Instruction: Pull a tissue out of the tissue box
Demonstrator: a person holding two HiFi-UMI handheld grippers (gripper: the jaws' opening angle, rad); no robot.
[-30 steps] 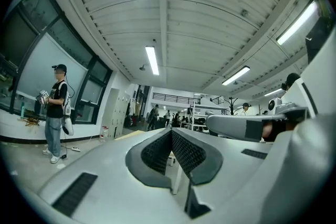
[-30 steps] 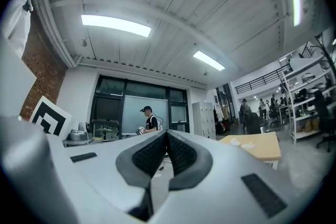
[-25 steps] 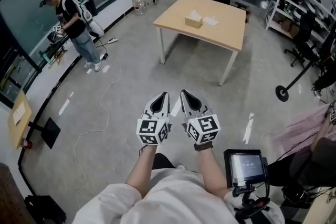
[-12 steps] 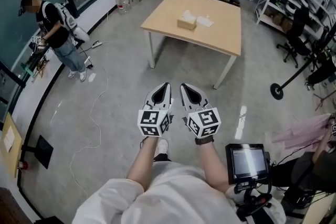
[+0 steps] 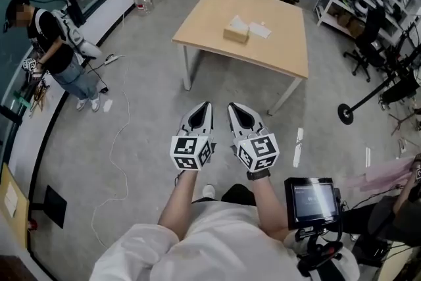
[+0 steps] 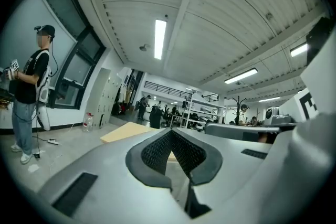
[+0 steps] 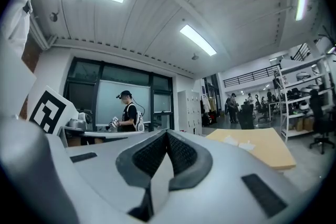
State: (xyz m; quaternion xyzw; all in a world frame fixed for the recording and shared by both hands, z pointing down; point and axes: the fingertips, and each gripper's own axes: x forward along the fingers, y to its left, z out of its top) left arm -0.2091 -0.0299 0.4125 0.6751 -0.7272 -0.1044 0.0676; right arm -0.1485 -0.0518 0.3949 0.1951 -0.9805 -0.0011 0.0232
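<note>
Facing the table [image 5: 283,52], I hold left gripper [image 5: 207,104] and right gripper [image 5: 231,106] closed, empty; tissue box [image 5: 236,31] untouched, well ahead.

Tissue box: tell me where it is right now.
In the head view the tissue box sits on the wooden table at top centre, just left of a flat white sheet lying on the same tabletop.
</note>
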